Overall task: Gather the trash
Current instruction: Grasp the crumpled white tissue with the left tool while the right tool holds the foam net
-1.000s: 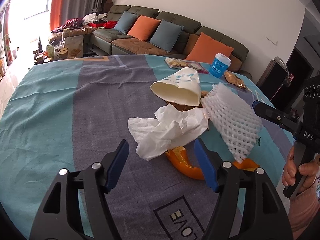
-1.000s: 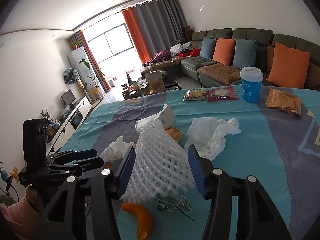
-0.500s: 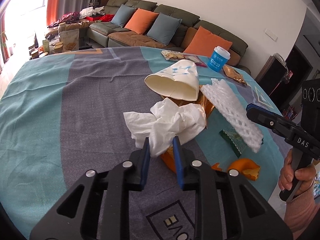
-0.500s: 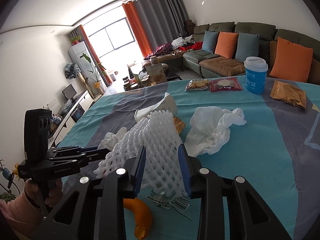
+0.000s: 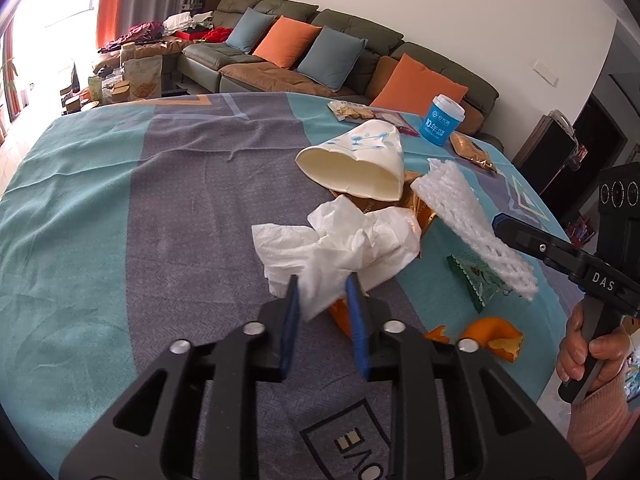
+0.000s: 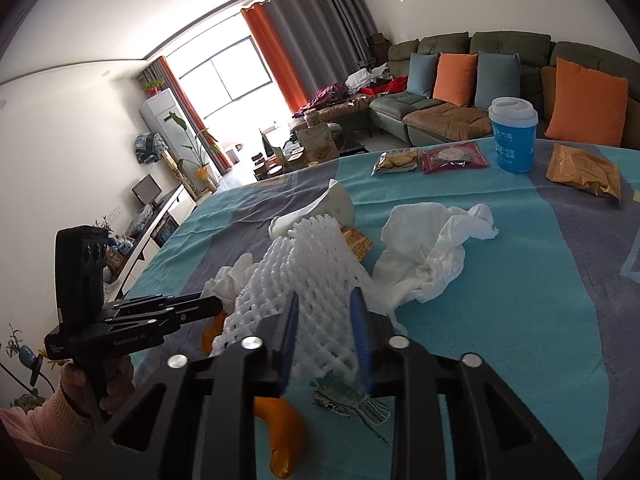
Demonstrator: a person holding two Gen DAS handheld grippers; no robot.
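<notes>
My left gripper (image 5: 322,292) is shut on a crumpled white tissue (image 5: 340,240) on the blue-grey tablecloth (image 5: 140,220). My right gripper (image 6: 325,308) is shut on a white foam fruit net (image 6: 304,280), held above the table; the net also shows in the left wrist view (image 5: 468,220). Orange peel (image 5: 492,338) and a green wrapper (image 5: 476,280) lie under it. A tipped paper cup (image 5: 360,168) lies behind the tissue. A second white tissue (image 6: 428,252) lies to the right of the net.
A blue lidded cup (image 6: 514,136), snack packets (image 6: 452,158) and a gold packet (image 6: 584,170) sit at the table's far side. A sofa with orange and blue cushions (image 5: 332,56) stands beyond. The table edge is close on the right (image 5: 560,240).
Both grippers closed: the left on the tissue, the right on the foam net. The net has been lifted off the table, uncovering the green wrapper and peel.
</notes>
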